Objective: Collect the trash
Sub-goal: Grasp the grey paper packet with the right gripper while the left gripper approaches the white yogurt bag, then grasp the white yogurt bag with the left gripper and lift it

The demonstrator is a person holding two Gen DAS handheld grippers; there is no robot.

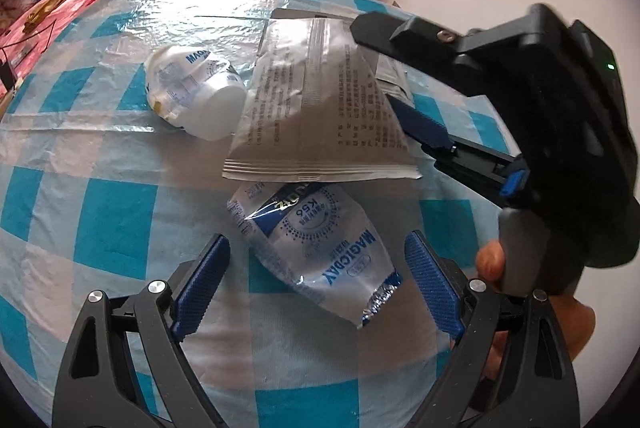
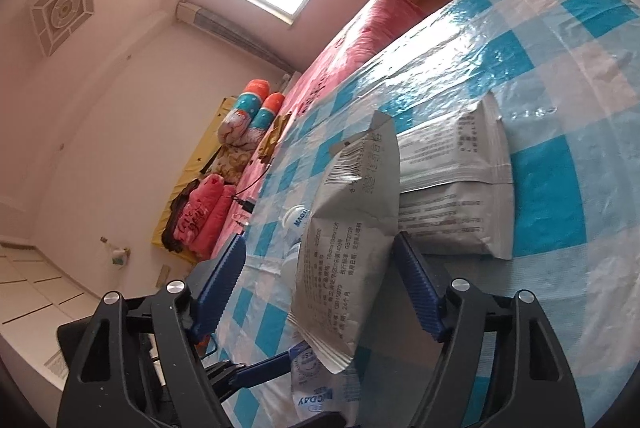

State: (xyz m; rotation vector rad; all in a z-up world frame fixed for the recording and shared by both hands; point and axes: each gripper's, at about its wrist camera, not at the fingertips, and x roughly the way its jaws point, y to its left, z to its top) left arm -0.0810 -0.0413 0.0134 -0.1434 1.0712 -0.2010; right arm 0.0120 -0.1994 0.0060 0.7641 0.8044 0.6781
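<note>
silver pouch [image 1: 320, 116] stands tilted between the right hand-held gripper [image 2: 320, 280]'s pads, one touching, no pinch yet; the left hand-held gripper [image 1: 318, 284], jaws wide, straddles the blue wrapper [image 1: 320, 248] on the tabletop [image 1: 120, 212].

Each gripper is built of matte black plastic arms with slotted cut-outs, pinned by round silver rivets just behind the pads. The left gripper [image 1: 316, 260] and the right gripper [image 2: 320, 260] both carry ribbed blue fingers [image 1: 204, 280]. Seen beside the left gripper, the right one's black body shows a small screw, a green light, a blue tab and a grey handle.
</note>
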